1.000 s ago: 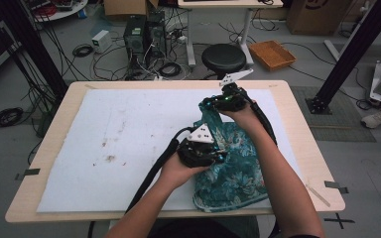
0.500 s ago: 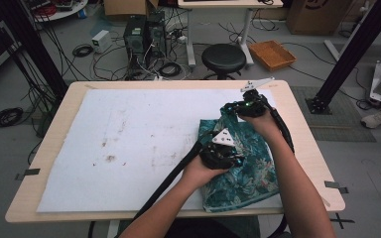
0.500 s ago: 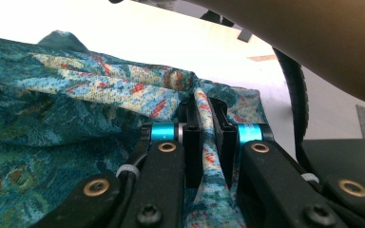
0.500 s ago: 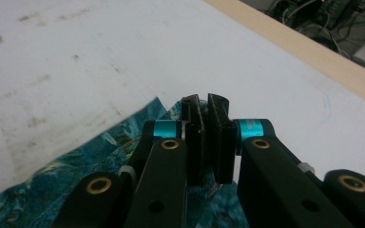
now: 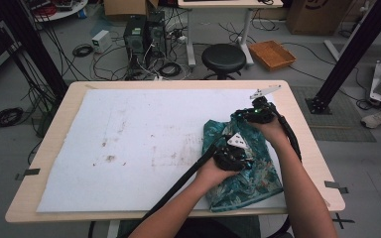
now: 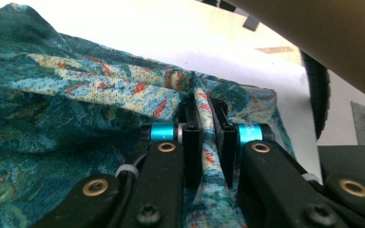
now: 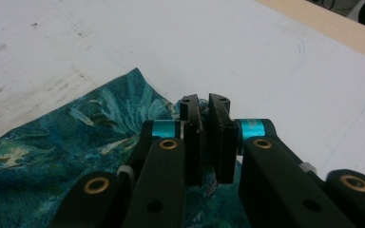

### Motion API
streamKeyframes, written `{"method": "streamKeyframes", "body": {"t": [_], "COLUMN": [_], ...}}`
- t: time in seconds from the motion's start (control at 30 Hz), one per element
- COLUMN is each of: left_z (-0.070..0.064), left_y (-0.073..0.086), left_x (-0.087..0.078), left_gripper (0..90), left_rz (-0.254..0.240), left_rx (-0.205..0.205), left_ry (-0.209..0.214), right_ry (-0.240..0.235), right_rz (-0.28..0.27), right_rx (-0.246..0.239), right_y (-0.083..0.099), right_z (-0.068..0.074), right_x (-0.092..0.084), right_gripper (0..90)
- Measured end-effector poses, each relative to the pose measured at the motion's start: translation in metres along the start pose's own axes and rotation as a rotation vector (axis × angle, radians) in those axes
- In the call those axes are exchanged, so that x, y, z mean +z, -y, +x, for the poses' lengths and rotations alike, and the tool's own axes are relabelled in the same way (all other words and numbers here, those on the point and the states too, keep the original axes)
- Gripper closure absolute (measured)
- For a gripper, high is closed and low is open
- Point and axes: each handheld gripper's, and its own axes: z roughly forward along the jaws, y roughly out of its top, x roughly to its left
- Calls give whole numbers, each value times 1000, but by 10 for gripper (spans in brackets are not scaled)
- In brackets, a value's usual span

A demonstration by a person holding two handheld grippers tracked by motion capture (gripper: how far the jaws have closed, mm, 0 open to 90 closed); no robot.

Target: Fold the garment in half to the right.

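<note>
A teal patterned cloth point(image 5: 243, 163) is spread, rumpled, on the right part of the white sheet point(image 5: 129, 144) that covers the counter point(image 5: 297, 129), its near edge close to the sheet's near edge; a raised fold of the cloth point(image 6: 204, 123) is pinched between the narrow jaws of the left gripper point(image 6: 207, 116), which is seen over the middle of the cloth point(image 5: 233, 153); the right gripper point(image 7: 204, 114) is held at the cloth's far corner point(image 5: 255, 113), its jaws nearly together, having just been opening slightly, with cloth seen between them low down point(image 7: 76, 142); brown stains are seen on the sheet left of the cloth; beyond the counter, past the cloth's far side, a black stool point(image 5: 223, 57) and an orange tray point(image 5: 273, 53) are set on the floor.
</note>
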Motion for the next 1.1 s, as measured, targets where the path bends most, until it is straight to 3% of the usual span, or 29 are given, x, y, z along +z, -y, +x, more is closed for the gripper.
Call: {"method": "streamKeyframes", "body": {"t": [0.03,0.1,0.13,0.2,0.27,0.43,0.53,0.63,0.83,0.93,1.1], "left_z": [0,0,-1,-1,1,9,12,12,12,11,12], "left_y": [0,0,0,-1,-1,2,4,5,5,5,5], "left_x": [1,2,0,-7,-17,-43,-54,-62,-62,-60,-57], "left_gripper": [813,692,605,507,435,395,371,368,359,345,335], "left_rz": [-2,-8,-40,-27,-47,-99,-134,-151,-174,-177,-179], "left_rx": [-1,6,23,60,49,22,-5,-4,-10,-10,-13], "left_ry": [-4,-7,-29,-77,-96,-125,-115,-115,-86,-85,-75], "right_ry": [0,2,16,26,49,51,42,28,2,2,-3], "right_rz": [1,-4,-13,-49,-77,-114,-111,-90,-46,-6,14], "right_rx": [7,31,55,72,73,53,47,28,6,11,35], "right_y": [2,4,4,3,0,-7,-10,-12,-13,-8,4], "right_z": [-2,-4,-5,-6,-3,2,6,13,20,19,13], "right_x": [0,-1,-3,-7,-13,-19,-17,-13,-6,-2,1], "right_gripper": [803,645,571,540,498,497,497,497,497,498,499]}}
